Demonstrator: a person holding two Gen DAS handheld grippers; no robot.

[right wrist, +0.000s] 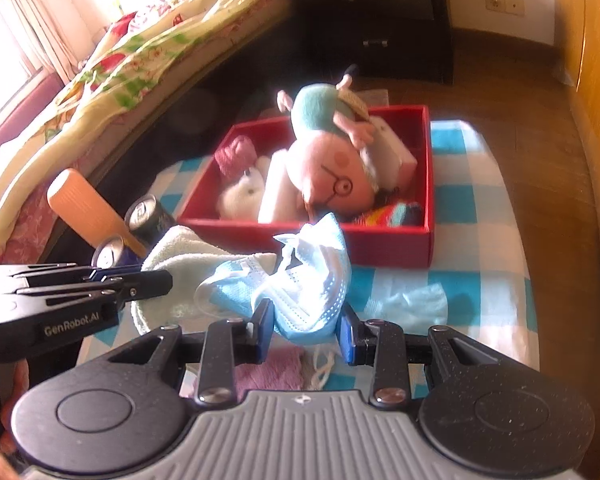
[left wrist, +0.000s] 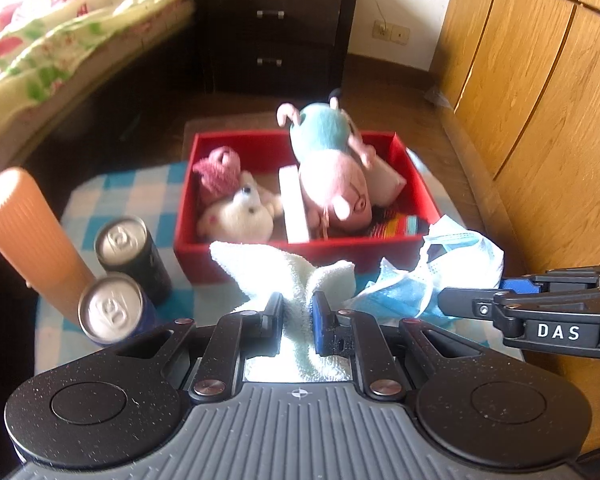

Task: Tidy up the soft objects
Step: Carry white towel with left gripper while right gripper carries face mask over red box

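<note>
Straight ahead of both claws sits the red box (left wrist: 300, 254), and that is the relation everything turns on: it lies just beyond the cloth each claw carries, its near wall facing them, its long side running across the view. Left claw (left wrist: 298, 314) is pinched narrow on a pale towel (left wrist: 284, 272), which bunches up between the pads and fans out toward the box. Right claw (right wrist: 305, 326) is nipped on a blue face mask (right wrist: 300, 280), crumpled and standing up from the pads, its loose top almost at the box wall in the right wrist view. Both loads hang above the checked worktop (right wrist: 472, 216), not yet over the rim. Box is already crowded: a big pig plush (left wrist: 332, 172) lies tipped over the middle, a white bear (left wrist: 240, 212) and a pink knitted bundle (left wrist: 216, 170) to the left, a striped cloth (left wrist: 396, 226) at the near right corner. Both claws tilt steeply downward, side by side, the left one nearer the two cans (left wrist: 120, 264) and the orange ribbed bottle (left wrist: 28, 240). My read: forward and over the wall, and the right has the shorter trip.
</note>
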